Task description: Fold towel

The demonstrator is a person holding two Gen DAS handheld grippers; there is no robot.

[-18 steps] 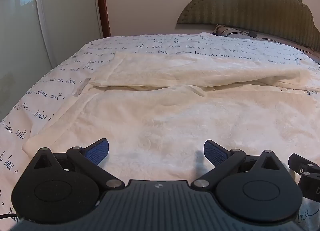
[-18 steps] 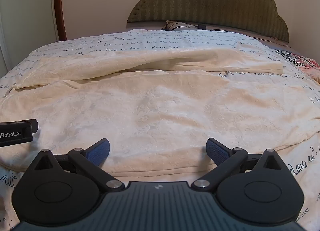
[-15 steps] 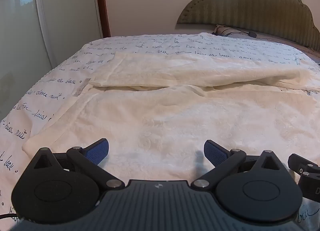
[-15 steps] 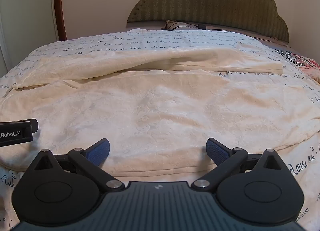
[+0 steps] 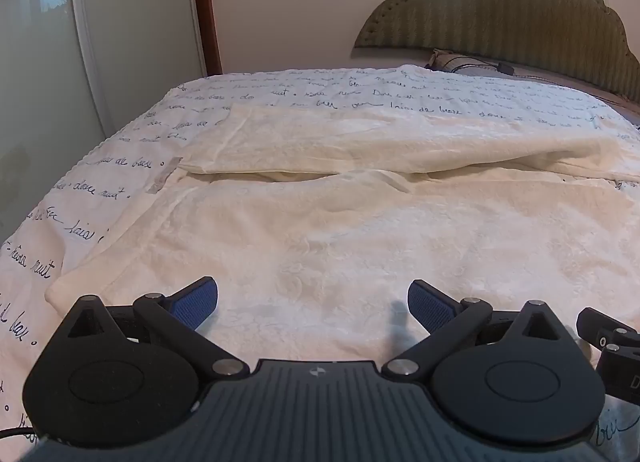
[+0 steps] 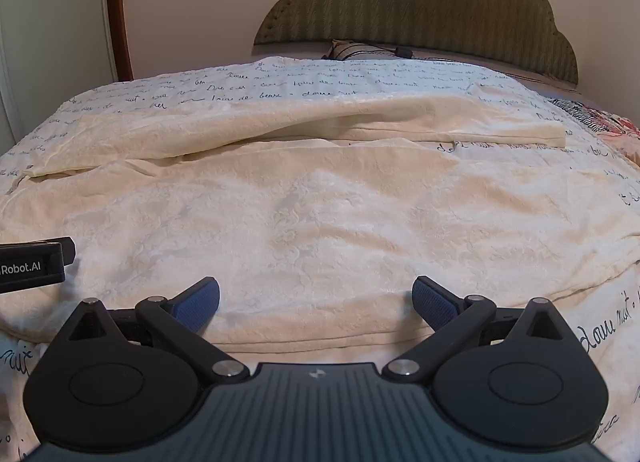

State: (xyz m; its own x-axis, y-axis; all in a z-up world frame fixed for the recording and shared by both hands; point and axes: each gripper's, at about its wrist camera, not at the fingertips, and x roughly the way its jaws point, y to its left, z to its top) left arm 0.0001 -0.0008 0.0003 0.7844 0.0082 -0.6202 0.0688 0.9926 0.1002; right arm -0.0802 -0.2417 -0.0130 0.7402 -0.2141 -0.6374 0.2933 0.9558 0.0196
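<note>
A large cream towel (image 5: 360, 230) (image 6: 320, 206) lies spread over the bed, its far part folded back toward me into a long flap (image 5: 380, 142) (image 6: 280, 122). My left gripper (image 5: 313, 302) hovers open just above the towel's near left part, blue pads wide apart with nothing between them. My right gripper (image 6: 316, 300) is open too, over the towel's near edge (image 6: 320, 338), also with nothing in it. Each gripper shows at the edge of the other's view: the right gripper's black body (image 5: 612, 346), the left gripper's black body (image 6: 32, 264).
The bed cover (image 5: 100, 190) (image 6: 600, 326) is white with dark handwriting. A padded green headboard (image 5: 520, 10) and a pillow (image 6: 360, 50) are at the far end. A wardrobe door (image 5: 48, 62) stands left of the bed; patterned bedding (image 6: 600, 122) lies far right.
</note>
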